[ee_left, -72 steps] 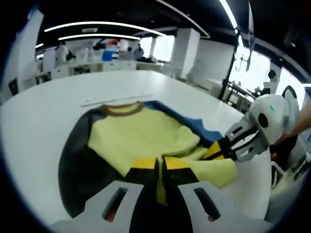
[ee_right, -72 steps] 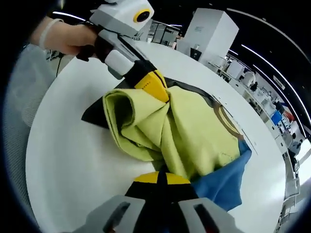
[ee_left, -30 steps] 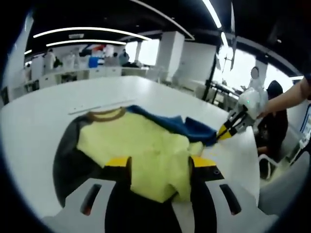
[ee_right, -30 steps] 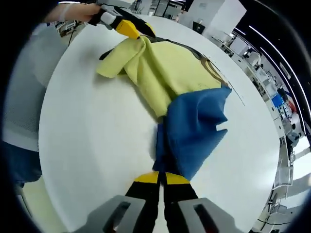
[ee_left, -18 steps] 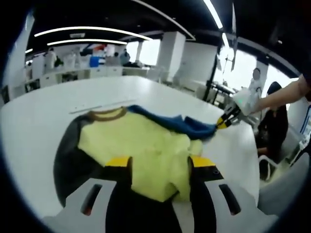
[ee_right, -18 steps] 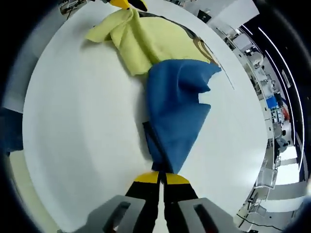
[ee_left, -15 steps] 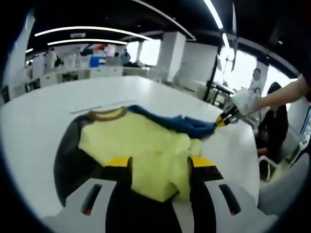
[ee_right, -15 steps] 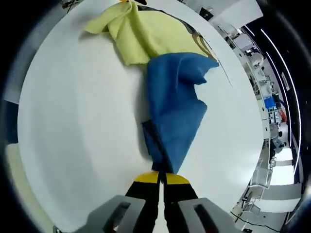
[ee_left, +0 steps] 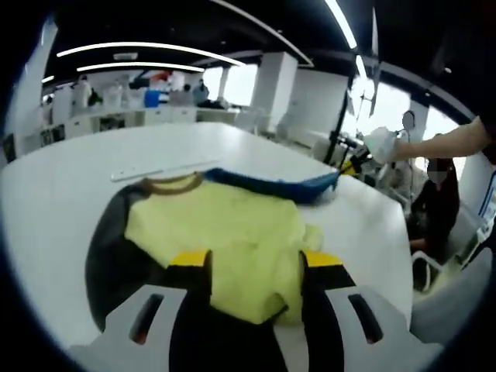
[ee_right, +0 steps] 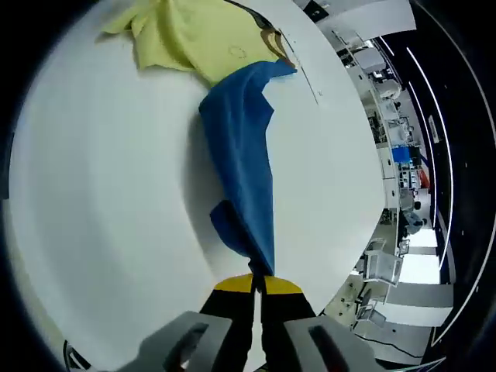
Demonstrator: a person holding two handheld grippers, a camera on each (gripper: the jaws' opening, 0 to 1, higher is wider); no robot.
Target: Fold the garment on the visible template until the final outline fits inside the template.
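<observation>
A yellow garment with a brown collar lies on a dark template on the white table. My left gripper is open, its yellow-tipped jaws wide apart over the near hem. The blue sleeve runs out taut to the right, where my right gripper holds its end. In the right gripper view the right gripper is shut on the tip of the blue sleeve, which stretches back to the yellow body at the top.
A thin white strip lies beyond the collar. A person's arm holds the right gripper, and another person sits past the table's right edge. Bare white table lies to the left of the sleeve. Desks fill the room behind.
The left gripper let go of the hem and stayed put. The right gripper drew the blue sleeve out from the bunched yellow cloth, farther away and higher, until it stretched long and taut.
</observation>
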